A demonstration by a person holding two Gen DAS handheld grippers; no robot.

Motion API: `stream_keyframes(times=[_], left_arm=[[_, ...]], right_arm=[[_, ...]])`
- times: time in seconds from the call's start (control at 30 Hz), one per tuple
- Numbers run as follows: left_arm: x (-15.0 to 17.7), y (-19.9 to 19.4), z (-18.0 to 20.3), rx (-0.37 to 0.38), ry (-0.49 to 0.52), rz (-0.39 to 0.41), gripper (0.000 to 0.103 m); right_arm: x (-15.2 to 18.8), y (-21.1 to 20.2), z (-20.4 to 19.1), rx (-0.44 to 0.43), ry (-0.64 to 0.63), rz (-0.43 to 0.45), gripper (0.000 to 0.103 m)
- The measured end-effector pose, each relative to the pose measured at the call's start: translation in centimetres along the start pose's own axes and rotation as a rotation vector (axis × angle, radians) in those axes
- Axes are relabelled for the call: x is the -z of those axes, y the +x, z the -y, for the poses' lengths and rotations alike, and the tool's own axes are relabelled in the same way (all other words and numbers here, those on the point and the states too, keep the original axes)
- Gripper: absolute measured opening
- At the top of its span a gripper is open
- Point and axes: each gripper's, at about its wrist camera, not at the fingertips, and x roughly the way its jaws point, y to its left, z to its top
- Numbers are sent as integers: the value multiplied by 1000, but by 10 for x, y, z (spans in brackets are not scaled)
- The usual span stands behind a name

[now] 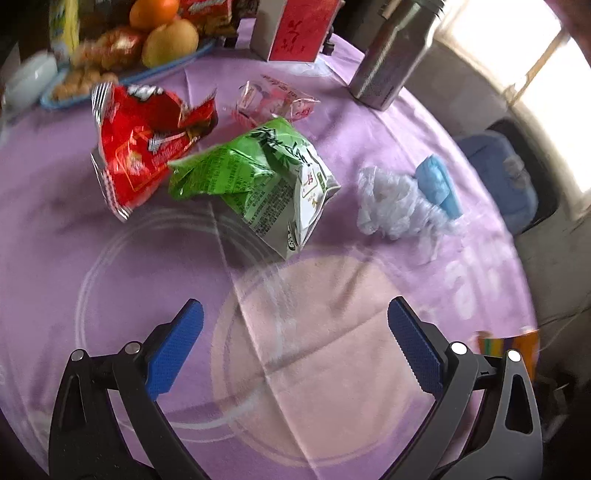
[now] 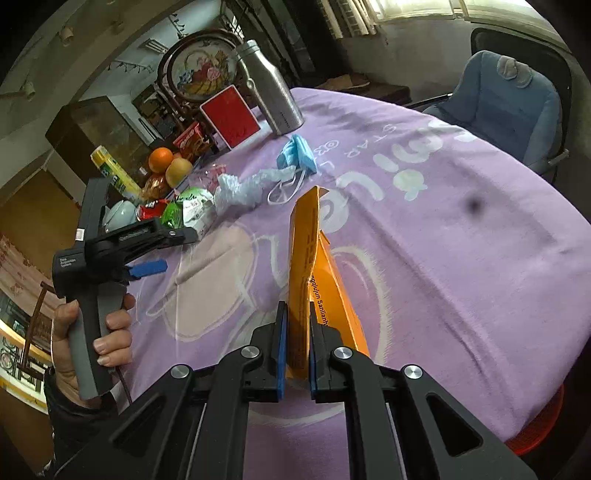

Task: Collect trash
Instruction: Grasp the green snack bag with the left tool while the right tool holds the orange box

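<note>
The left gripper (image 1: 295, 314) hangs tilted steeply down over the purple tablecloth (image 1: 110, 240), its blue-padded jaws spread wide with nothing between them. In the right wrist view the same tool sits at nine o'clock, its grey handle wrapped by the person's left hand (image 2: 92, 332), thumb and fingertips curled round the grip.

The right gripper (image 2: 295, 332) points forward and downward across the table, its jaws pressed together on a flattened orange carton (image 2: 314, 266), which stands on edge and juts toward twelve o'clock from the pads.

The rest of the trash lies ahead of the left gripper. A green snack bag (image 1: 258, 181) sits crumpled at twelve o'clock, touching a torn red wrapper (image 1: 144, 144) at eleven o'clock. Behind them lies a clear pink-printed wrapper (image 1: 273, 99). At two o'clock a wad of clear plastic (image 1: 391, 199) rests against a blue face mask (image 1: 439, 184).

A blue tray (image 1: 147, 72) at eleven o'clock holds an orange (image 1: 153, 11), a yellowish fruit (image 1: 170, 42) and packaged snacks. A steel bottle (image 1: 395, 48) stands capped at one o'clock beside a red-faced box (image 1: 295, 29); neither shows its contents.
</note>
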Motion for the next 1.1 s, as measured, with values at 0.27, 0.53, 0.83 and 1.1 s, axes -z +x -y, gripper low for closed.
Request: stream_keyframes(times=[0.27,0.53,0.83,1.1], left_arm=[[-19,4,-8,112,-111,-46,96],[-48,24,4,32,-141,-50,96],[-62,36,-1,-56,-150,-26,76],[-51,9,-2,-75,-123,8,40]], right_arm=[[-3,-1,8,-34,14,9,10],[-6,-4,15,-54,18,15,10],[-5,-8,27,-51,44,21,10],[-1,-12,21,-46,34,28,10]])
